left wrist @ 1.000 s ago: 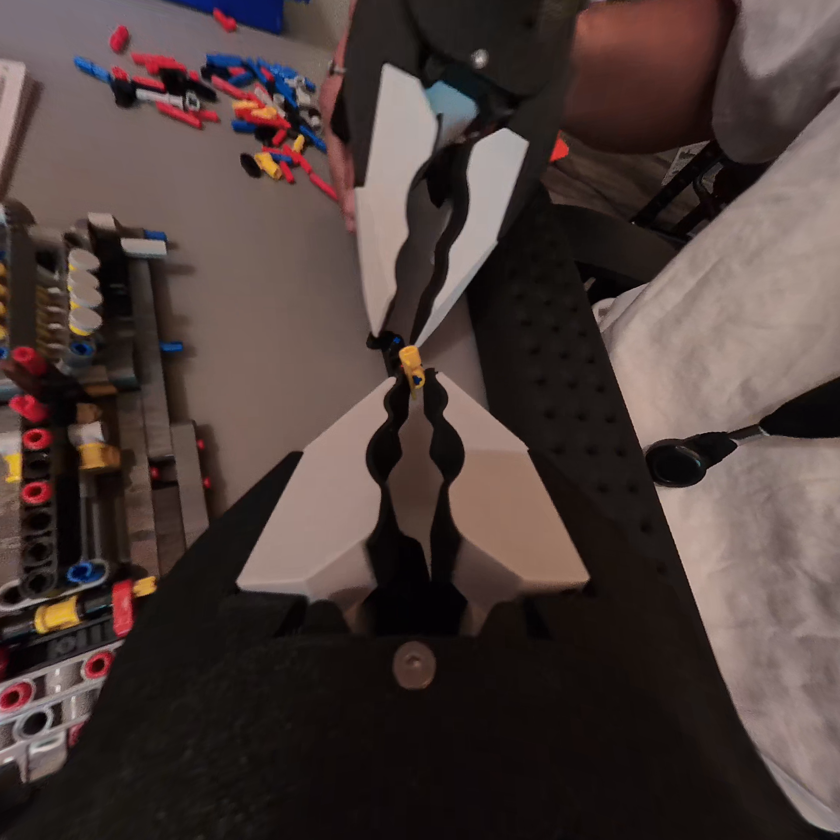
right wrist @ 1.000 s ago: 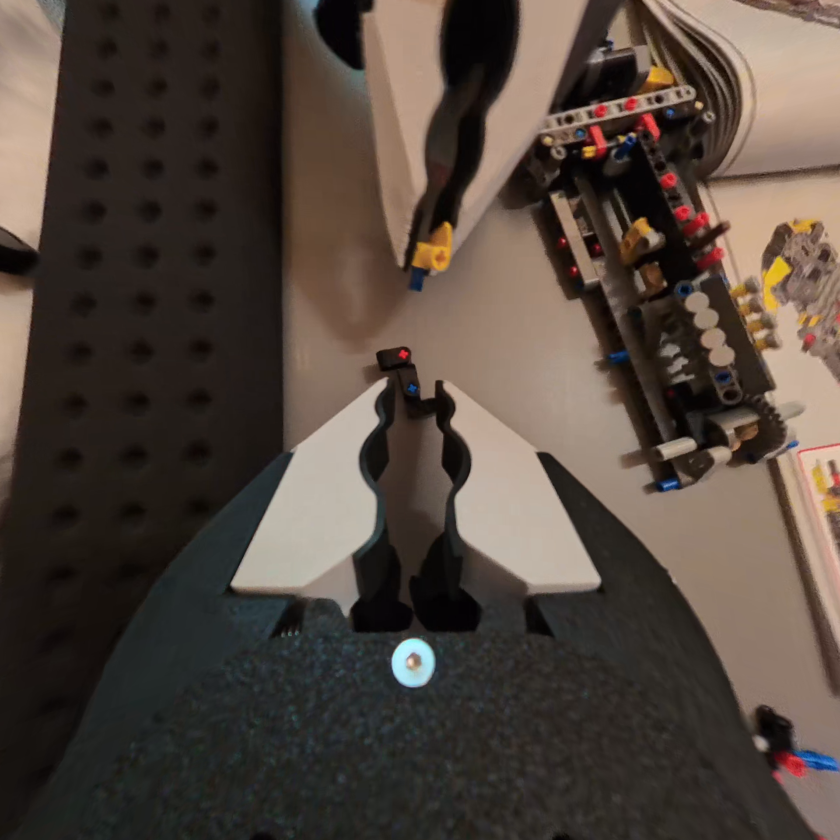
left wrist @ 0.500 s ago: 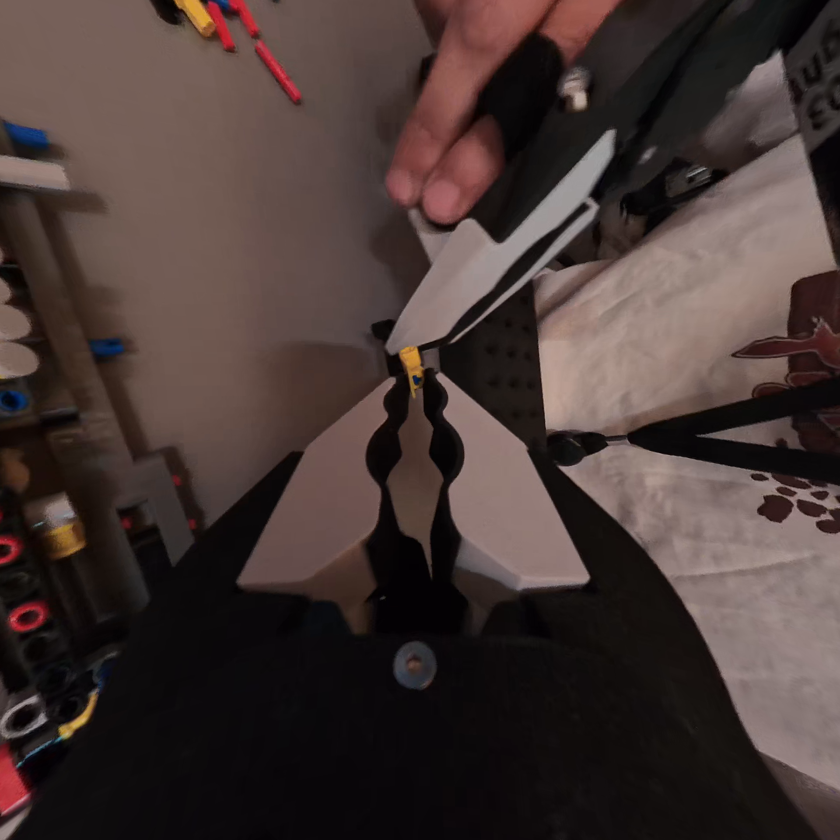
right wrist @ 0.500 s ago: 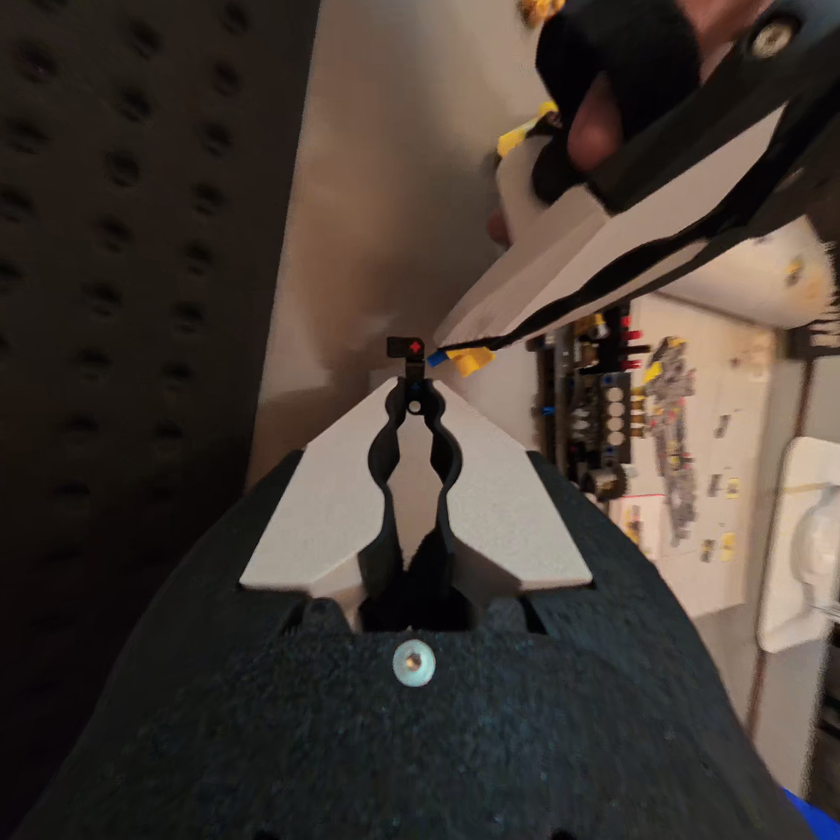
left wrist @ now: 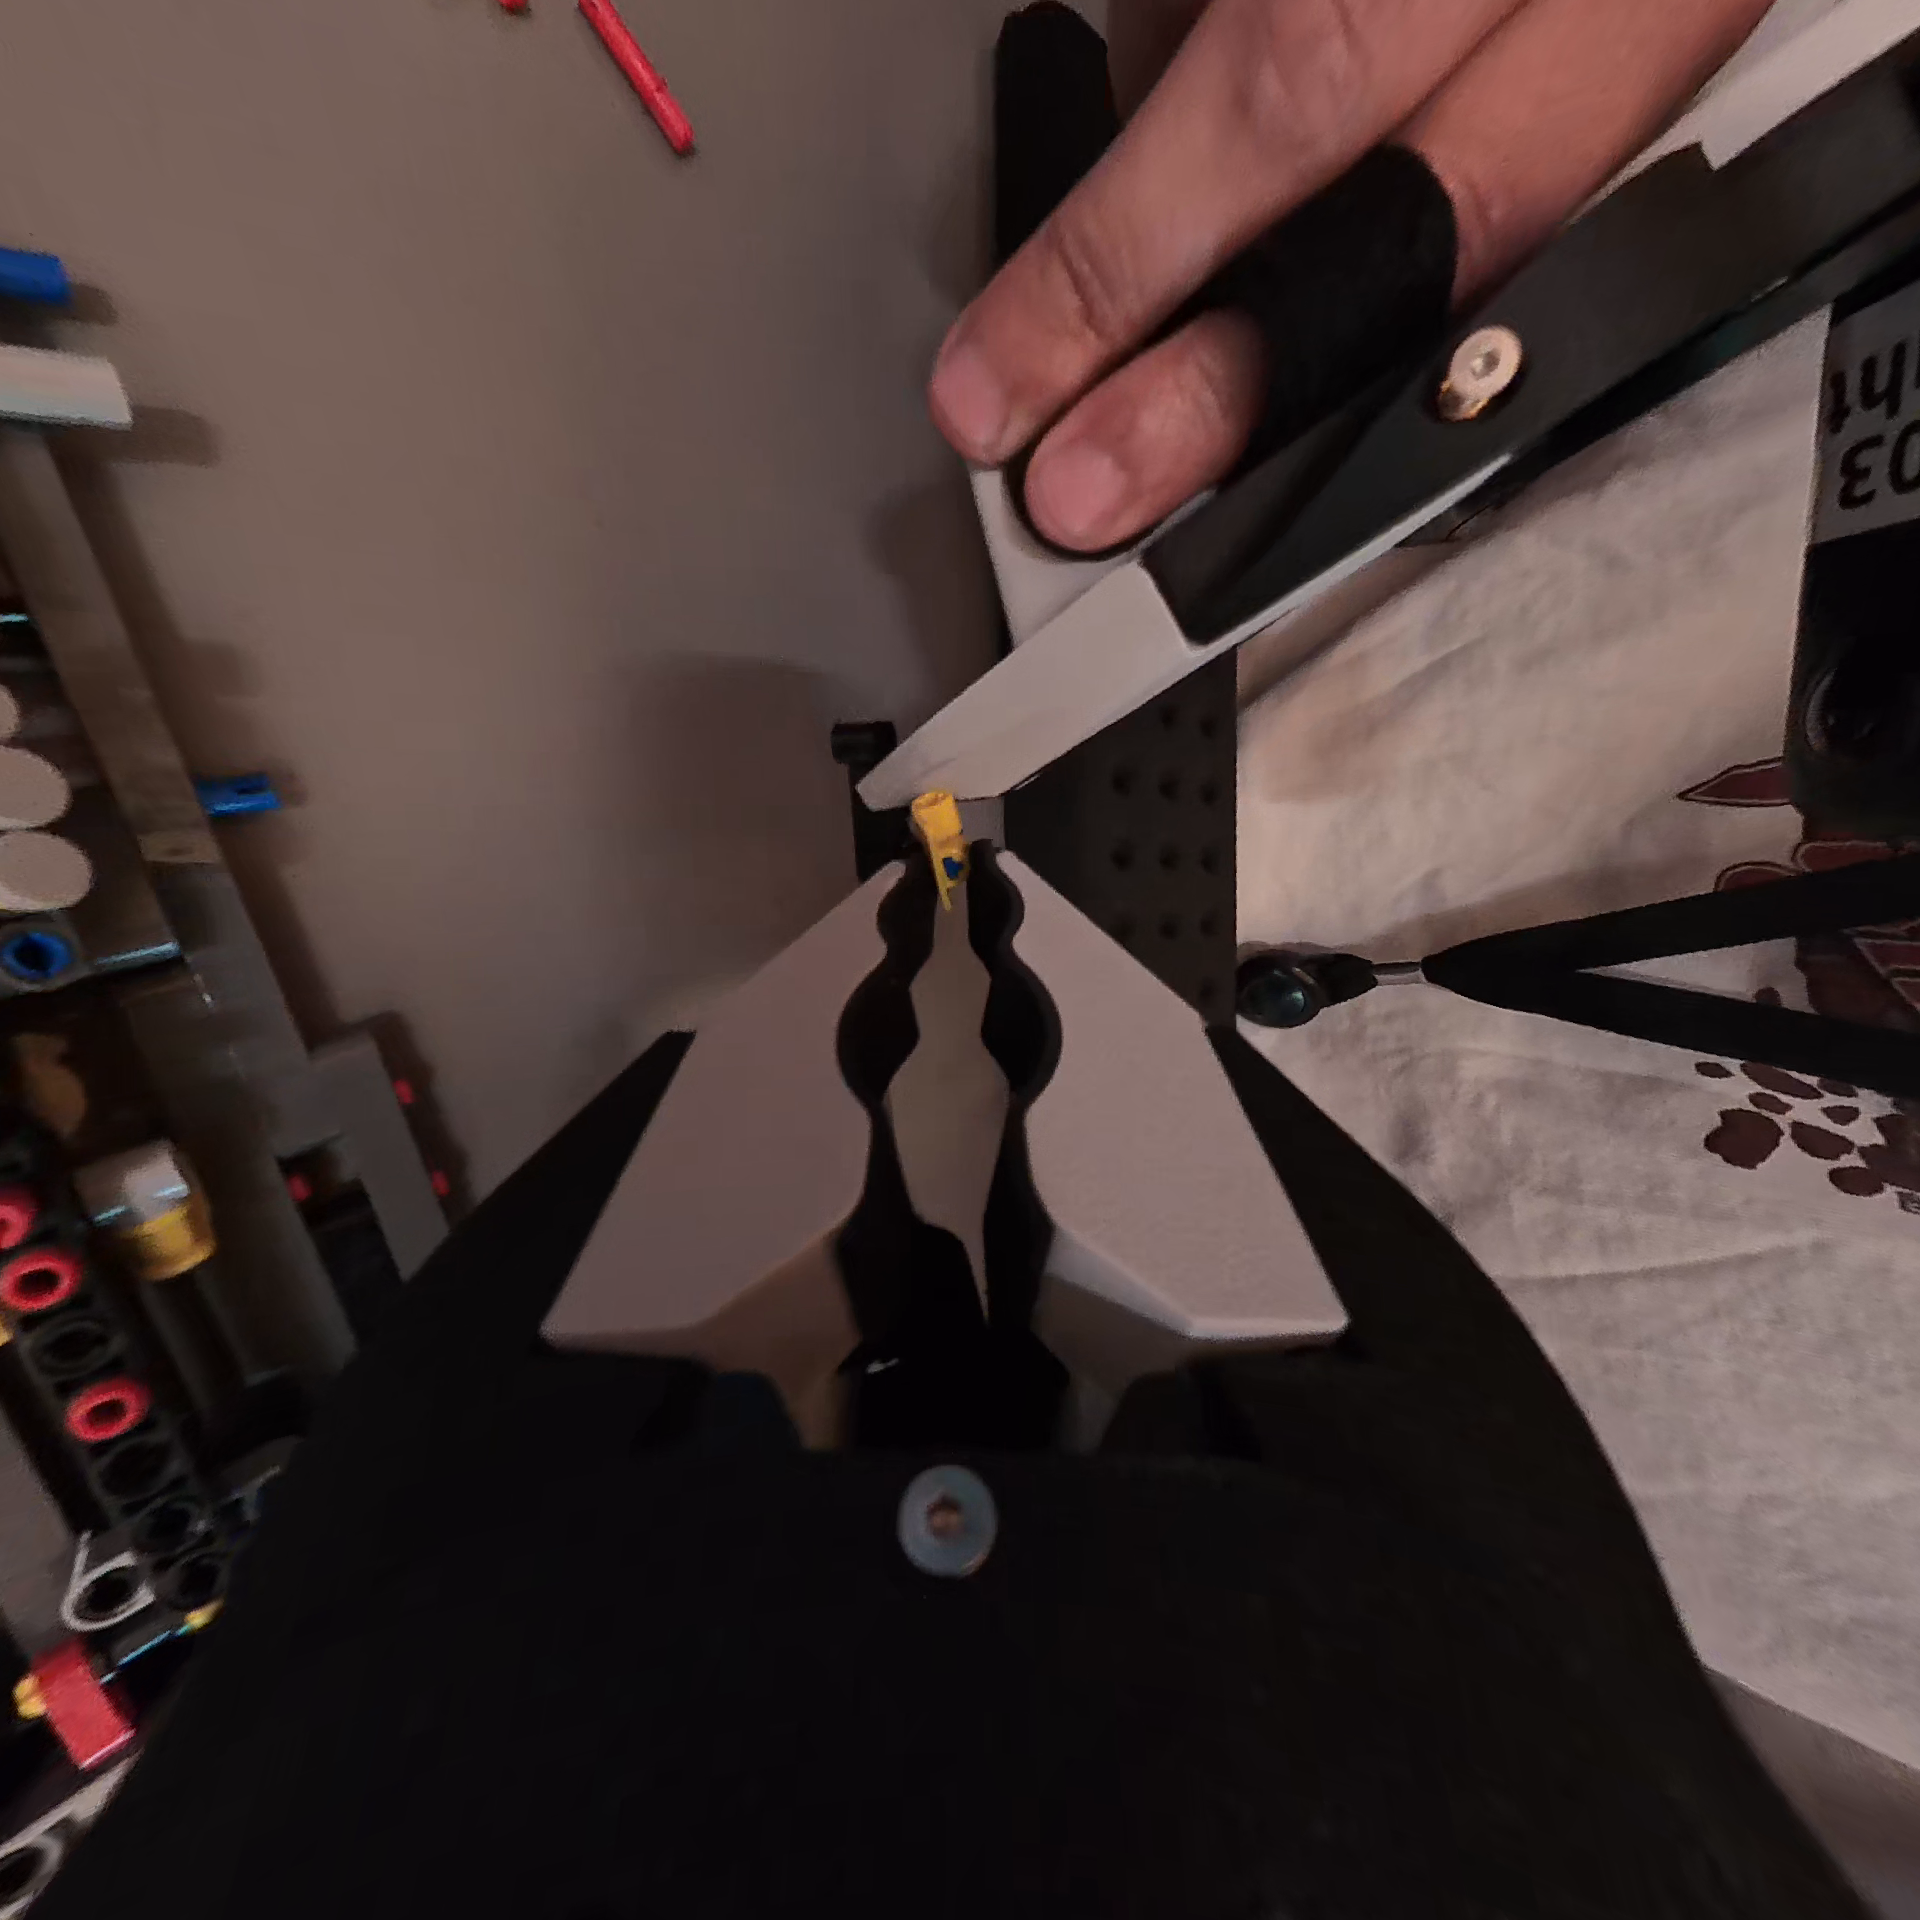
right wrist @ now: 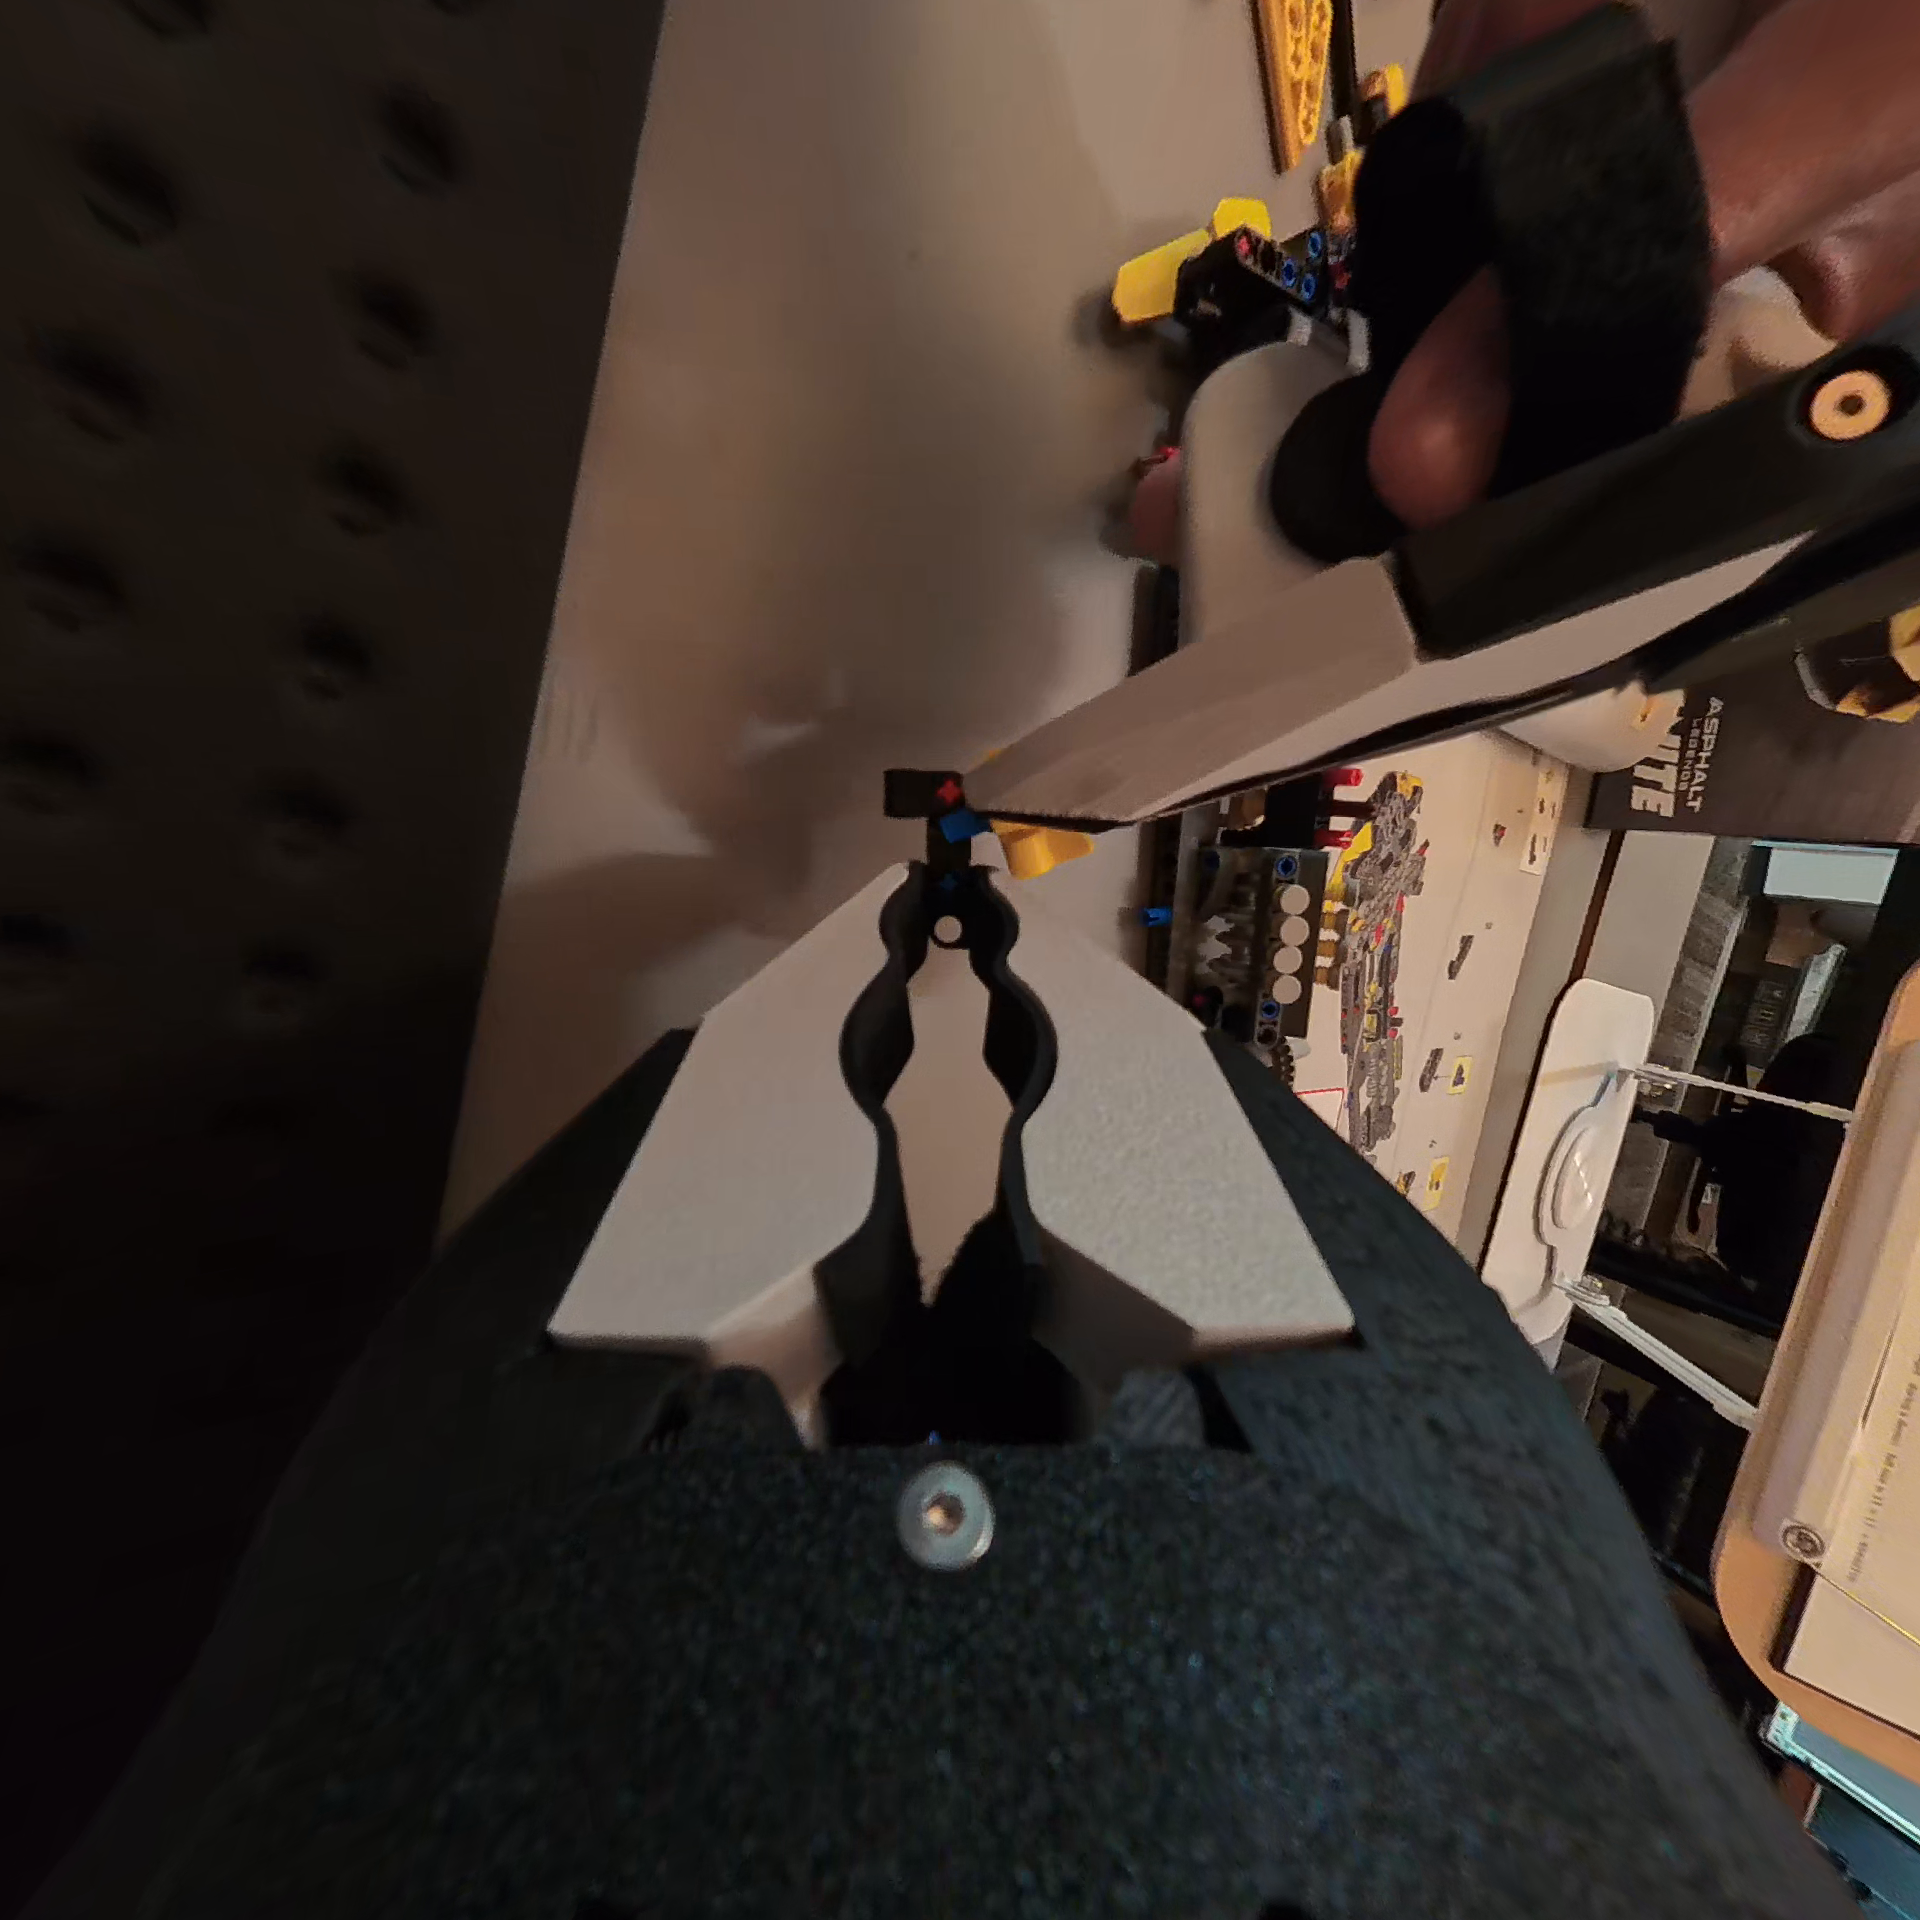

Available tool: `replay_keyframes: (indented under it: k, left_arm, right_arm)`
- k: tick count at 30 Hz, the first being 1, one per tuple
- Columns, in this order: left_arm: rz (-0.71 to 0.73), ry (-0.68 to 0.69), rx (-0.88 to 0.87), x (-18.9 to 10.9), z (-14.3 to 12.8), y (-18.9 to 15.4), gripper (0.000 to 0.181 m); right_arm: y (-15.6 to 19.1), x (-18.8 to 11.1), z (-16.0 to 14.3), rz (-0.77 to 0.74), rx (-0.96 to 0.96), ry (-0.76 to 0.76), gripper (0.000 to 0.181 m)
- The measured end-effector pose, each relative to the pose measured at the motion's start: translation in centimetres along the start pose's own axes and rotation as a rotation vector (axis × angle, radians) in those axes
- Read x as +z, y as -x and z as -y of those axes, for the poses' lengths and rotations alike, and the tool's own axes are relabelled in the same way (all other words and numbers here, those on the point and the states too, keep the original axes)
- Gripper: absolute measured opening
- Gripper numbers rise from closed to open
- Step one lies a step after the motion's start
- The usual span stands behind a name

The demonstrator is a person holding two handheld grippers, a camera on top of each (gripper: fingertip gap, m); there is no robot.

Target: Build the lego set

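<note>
My left gripper [left wrist: 943, 862] is shut on a small yellow lego piece with a blue pin [left wrist: 940, 840]. My right gripper [right wrist: 948, 883] is shut on a small black lego beam with red and blue pins [right wrist: 940, 821]. The two grippers meet tip to tip above the table. In the left wrist view the right gripper [left wrist: 914, 784] comes in from the upper right with a hand [left wrist: 1195, 312] on it; the black piece [left wrist: 868, 769] shows beside its tip. In the right wrist view the left gripper [right wrist: 997, 816] comes in from the right, and the yellow piece [right wrist: 1039, 850] touches the black beam.
A long partly built lego chassis [left wrist: 94, 1143] lies at the left, also showing in the right wrist view [right wrist: 1257, 956]. A black perforated board [right wrist: 260, 623] lies alongside. An open instruction booklet [right wrist: 1455, 987], loose red pieces [left wrist: 634, 73] and a white patterned cloth [left wrist: 1558, 1195] surround the area. Less than 4 cm separates the two grippers' tips.
Both grippers have closed in on each other and rotated. The yellow piece, which was apart from the black beam a second ago, now sits against it.
</note>
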State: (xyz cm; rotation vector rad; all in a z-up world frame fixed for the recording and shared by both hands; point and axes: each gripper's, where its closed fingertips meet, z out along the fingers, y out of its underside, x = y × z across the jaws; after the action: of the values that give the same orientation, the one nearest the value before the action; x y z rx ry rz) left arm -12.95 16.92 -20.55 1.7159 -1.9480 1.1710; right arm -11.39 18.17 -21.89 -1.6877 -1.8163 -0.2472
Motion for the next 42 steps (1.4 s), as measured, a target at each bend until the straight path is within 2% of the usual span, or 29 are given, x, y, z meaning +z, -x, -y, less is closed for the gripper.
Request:
replay_keyframes:
  k: [4, 8, 13, 19, 26, 34, 42]
  left_arm:
    - [0.069, 0.035, 0.052, -0.7, 0.0, 0.6, 0.005]
    - [0.067, 0.091, 0.153, -0.4, -0.6, 0.0, 0.005]
    - [0.036, 0.102, 0.359, -0.7, -0.7, -1.0, 0.005]
    - [-0.095, 0.118, 0.558, -1.0, -1.5, -3.4, 0.005]
    - [-0.248, 0.158, 0.605, -1.0, -2.3, -5.2, 0.004]
    - [-0.283, 0.101, 0.668, -1.3, -1.7, -6.1, 0.005]
    - [-0.407, -0.070, 0.625, -2.6, -0.6, -7.7, 0.003]
  right_arm:
    - [0.3, 0.0, 0.4, 0.015, 0.017, -0.033, 0.006]
    - [0.4, -0.2, 0.9, 0.041, 0.063, -0.097, 0.006]
    - [0.5, -1.1, 2.5, 0.145, 0.200, -0.332, 0.007]
    - [0.9, -2.6, 4.7, 0.238, 0.259, -0.564, 0.007]
    - [1.5, -3.7, 6.3, 0.263, 0.205, -0.599, 0.007]
    - [1.1, -4.5, 6.6, 0.282, 0.260, -0.659, 0.007]
    - [-0.5, -6.4, 7.0, 0.223, 0.317, -0.765, 0.007]
